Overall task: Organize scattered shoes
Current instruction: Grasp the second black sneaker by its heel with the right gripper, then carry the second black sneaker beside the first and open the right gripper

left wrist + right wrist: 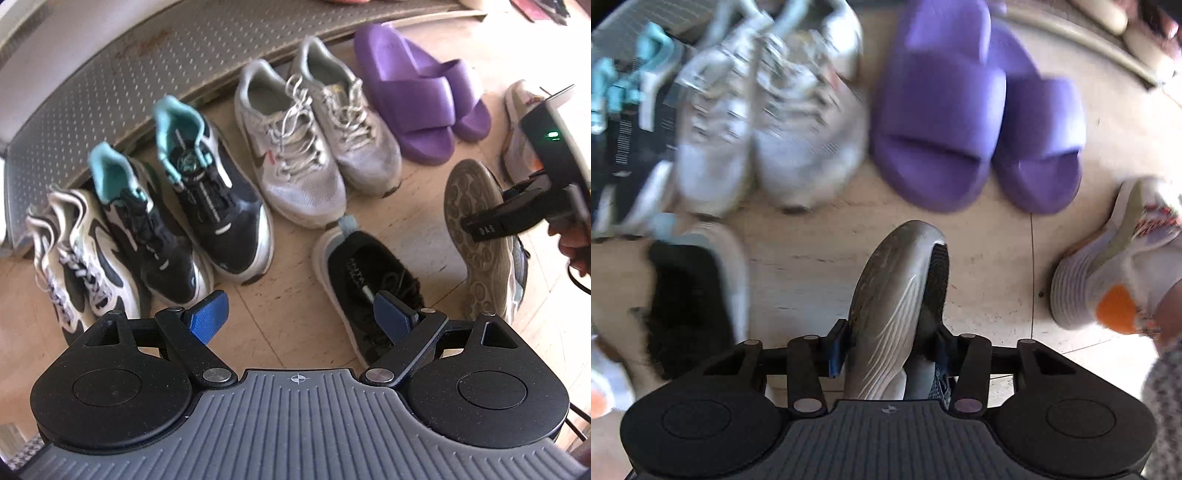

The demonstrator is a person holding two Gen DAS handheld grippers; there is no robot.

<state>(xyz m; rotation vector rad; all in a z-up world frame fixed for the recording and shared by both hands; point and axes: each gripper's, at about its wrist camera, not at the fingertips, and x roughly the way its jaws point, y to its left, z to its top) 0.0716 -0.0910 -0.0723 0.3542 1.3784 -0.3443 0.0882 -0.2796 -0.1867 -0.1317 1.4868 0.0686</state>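
**Right gripper clamped on a tipped-over shoe in the near floor gap**

The grey-soled shoe [897,306] lies on its side on the floor, near the middle right of the scene, sole turned leftwards and dark knit upper to the right. The right gripper [890,354] has its blue pads pressed on either side of it, one on the sole face and one on the upper, so it is closed on the shoe across its thickness. I judge the shoe light, with a firm foam sole that will not crush and a soft upper that will give; the sole's worn tread looks grippy enough, but a hold this far towards one end may let the free end swing and sag when lifted. A hold nearer the middle would steady it.

Its likely mate, the black shoe [365,291], stands upright just to the left, under the left gripper [303,321], whose jaws stand wide apart and hold nothing.

Farther off, pairs are lined up against a studded metal step [184,48]: black-and-teal trainers [207,192], white trainers [306,147], purple slides [975,110]. Bare floor lies between that row and the held shoe, room enough to turn it. To the right an orange-and-white shoe [1115,266] sits close, limiting any swing that way.
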